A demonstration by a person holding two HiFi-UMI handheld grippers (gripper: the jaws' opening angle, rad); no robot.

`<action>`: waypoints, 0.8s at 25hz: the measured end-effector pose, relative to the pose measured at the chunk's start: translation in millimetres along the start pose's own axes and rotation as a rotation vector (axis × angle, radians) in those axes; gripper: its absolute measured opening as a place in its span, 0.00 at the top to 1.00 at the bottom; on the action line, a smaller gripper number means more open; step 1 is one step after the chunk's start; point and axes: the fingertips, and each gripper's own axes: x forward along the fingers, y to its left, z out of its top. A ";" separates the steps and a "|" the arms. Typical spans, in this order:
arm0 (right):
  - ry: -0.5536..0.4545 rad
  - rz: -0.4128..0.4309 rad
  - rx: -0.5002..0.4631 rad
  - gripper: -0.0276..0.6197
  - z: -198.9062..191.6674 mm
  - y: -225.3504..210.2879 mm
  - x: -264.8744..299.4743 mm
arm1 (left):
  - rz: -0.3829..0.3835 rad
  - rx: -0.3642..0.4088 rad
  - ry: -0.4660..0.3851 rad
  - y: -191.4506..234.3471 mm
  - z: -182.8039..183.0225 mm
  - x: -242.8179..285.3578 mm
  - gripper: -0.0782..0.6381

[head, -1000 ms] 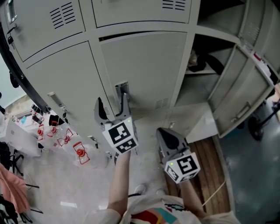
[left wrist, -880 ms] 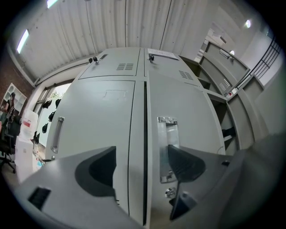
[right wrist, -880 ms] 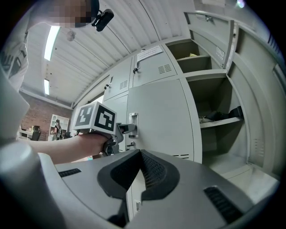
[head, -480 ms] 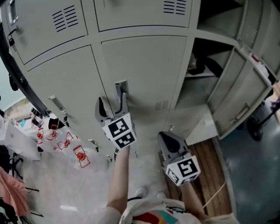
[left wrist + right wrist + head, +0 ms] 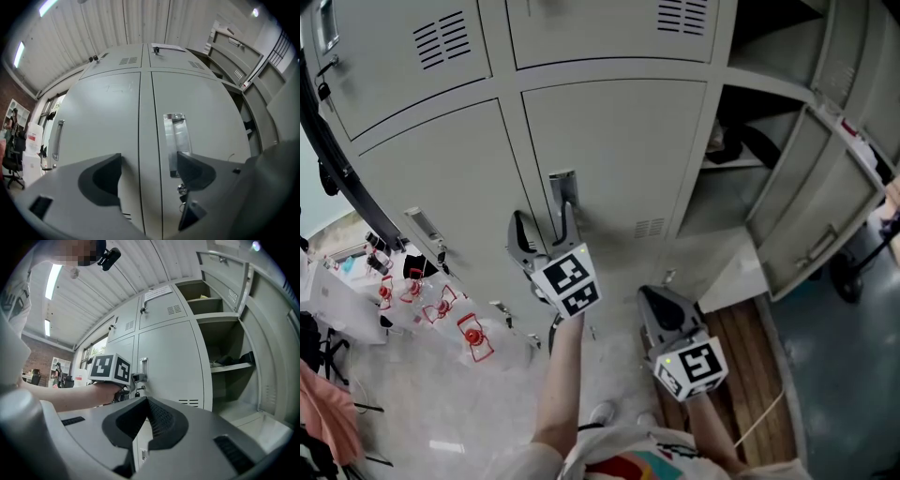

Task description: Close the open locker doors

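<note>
Head view: right-hand locker (image 5: 717, 202) is open, dark bundle (image 5: 739, 141) on its shelf, open door (image 5: 816, 211) swung out right. Middle door (image 5: 619, 159) sits flush, shut. Left claw (image 5: 542, 220) is at its metal handle (image 5: 562, 192); right claw (image 5: 656, 298) is nearer, lower.
Left gripper view: jaws spread, gripping nothing, right jaw just beside the handle.
Right gripper view: jaws pressed together, empty. Open locker far right, bundle on the middle shelf.
</note>
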 end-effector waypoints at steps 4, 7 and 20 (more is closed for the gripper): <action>0.000 -0.008 0.003 0.95 -1.4 -2.3 -2.4 | 0.022 0.016 -0.008 0.0 -0.3 1.1 0.40; 0.001 -0.013 0.003 0.95 -3.0 -4.9 -4.5 | 0.019 0.016 -0.013 -0.1 -1.0 0.7 0.40; -0.018 -0.024 0.006 0.95 2.8 -4.6 -18.6 | -0.022 -0.048 0.031 -1.2 3.5 -5.7 0.40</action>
